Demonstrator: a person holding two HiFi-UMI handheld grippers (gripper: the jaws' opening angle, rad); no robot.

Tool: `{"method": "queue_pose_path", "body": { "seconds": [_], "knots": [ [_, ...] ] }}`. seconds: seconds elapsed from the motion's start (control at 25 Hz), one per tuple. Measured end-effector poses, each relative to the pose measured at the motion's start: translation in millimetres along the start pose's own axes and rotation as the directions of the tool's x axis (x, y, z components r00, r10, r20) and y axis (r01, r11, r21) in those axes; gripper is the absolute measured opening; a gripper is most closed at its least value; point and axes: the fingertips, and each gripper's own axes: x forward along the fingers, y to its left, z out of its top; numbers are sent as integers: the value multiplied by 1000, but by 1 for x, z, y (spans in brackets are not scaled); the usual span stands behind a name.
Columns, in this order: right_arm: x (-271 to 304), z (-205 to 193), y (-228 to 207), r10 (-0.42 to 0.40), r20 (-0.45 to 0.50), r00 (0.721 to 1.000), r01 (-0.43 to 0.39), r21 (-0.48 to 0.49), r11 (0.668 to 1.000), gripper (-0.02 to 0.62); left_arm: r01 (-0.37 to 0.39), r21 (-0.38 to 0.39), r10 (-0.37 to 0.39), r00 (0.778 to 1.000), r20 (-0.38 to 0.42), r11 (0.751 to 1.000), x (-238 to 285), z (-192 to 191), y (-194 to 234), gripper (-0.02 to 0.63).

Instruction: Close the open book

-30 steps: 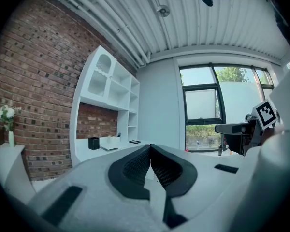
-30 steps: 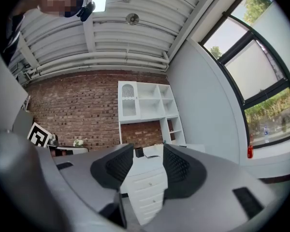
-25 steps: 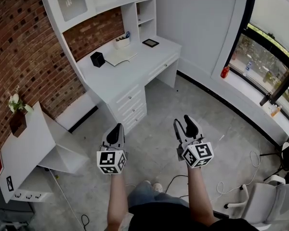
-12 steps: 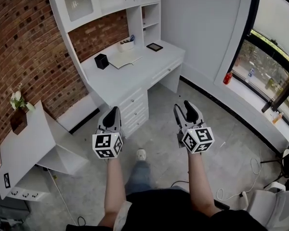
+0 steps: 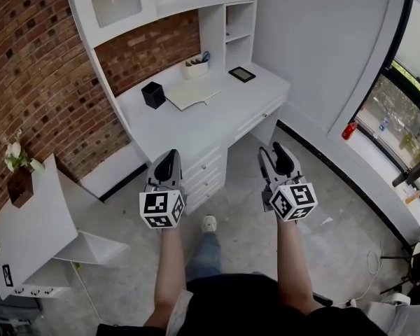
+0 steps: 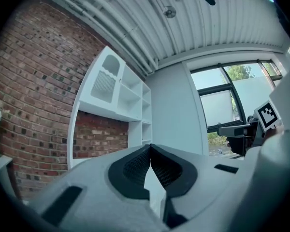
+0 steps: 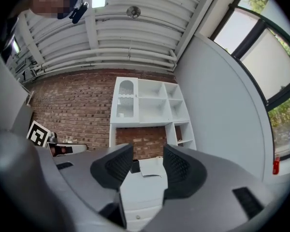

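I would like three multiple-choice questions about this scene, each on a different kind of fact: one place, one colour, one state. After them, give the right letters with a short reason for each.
1. Where does the open book lie?
A. on the floor
B. on the white desk
C. on the window sill

2. What colour is the small box beside the book?
A. red
B. white
C. black

3. How do the jaws of the right gripper stand?
A. apart, with nothing between them
B. shut on the book
C. shut on the small box

Answers:
1 B: the head view shows the book spread on the desk top.
2 C: the box looks black against the white desk.
3 A: the right gripper view shows a gap between its jaws, with only the distant desk beyond.
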Motion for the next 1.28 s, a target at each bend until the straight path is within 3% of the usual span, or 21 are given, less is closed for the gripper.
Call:
{"method": "queue_pose_path", "body": {
  "seconds": [0.32, 0.48, 1.0, 1.28],
  "knots": [
    [195, -29, -26, 27, -59, 998, -27, 5, 1000, 173, -23, -28, 21, 999, -43, 999, 147, -22, 111, 9],
    [266, -41, -34, 27, -70, 997, -25, 29, 999, 173, -25, -31, 23, 998, -65, 999, 198, -34, 150, 9],
    [351, -83, -43, 75, -187, 979, -74, 12, 997, 172, -92, -91, 83, 992, -98, 992, 256, -60, 206, 9],
    [388, -101, -57, 125, -226, 966, -124, 15, 992, 172, -135, -95, 124, 986, -115, 986, 272, -68, 211, 9]
  ]
}}
